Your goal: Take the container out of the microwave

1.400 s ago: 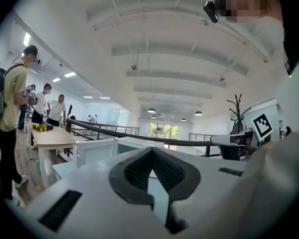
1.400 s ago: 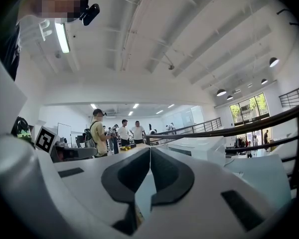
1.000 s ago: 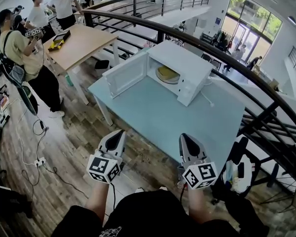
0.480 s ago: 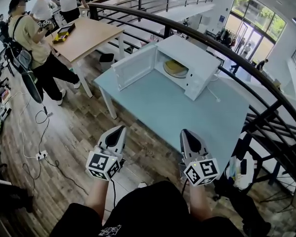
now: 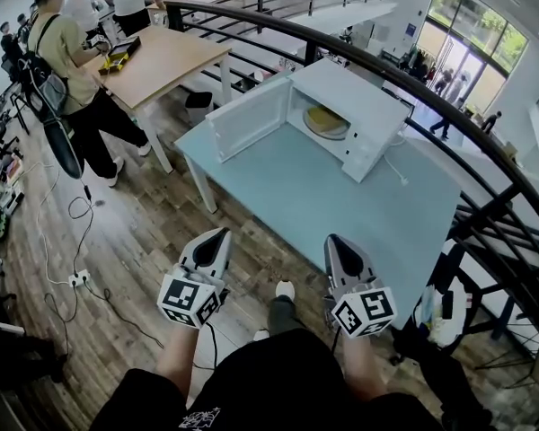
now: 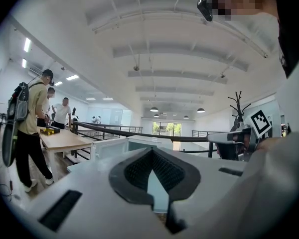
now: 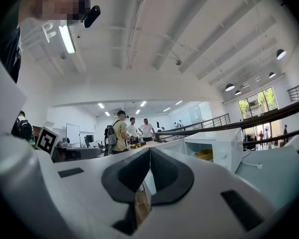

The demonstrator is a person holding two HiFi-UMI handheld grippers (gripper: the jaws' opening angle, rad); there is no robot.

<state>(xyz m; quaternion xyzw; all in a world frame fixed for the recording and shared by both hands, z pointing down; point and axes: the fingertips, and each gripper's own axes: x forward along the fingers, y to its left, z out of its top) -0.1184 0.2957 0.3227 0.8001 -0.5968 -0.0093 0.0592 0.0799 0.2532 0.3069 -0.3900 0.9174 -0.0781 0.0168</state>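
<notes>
A white microwave [image 5: 364, 106] stands at the far side of a light blue table [image 5: 341, 209], its door [image 5: 250, 119] swung open to the left. Inside lies a yellow container [image 5: 328, 120]; in the right gripper view the yellow container [image 7: 205, 155] shows in the open microwave [image 7: 217, 141]. My left gripper [image 5: 221, 233] and right gripper [image 5: 332, 239] are held side by side short of the table's near edge, well away from the microwave. Both are shut with nothing between the jaws, as the left gripper [image 6: 150, 151] and right gripper [image 7: 149, 149] show in their own views.
A black railing [image 5: 449, 124] curves behind the table. A wooden table [image 5: 157, 61] with several people around it stands at the back left. Cables and a power strip [image 5: 76, 279] lie on the wooden floor. My shoe [image 5: 285, 290] shows between the grippers.
The view has drawn a little nearer to the blue table, and my foot has stepped forward into sight. Both grippers stay shut and level.
</notes>
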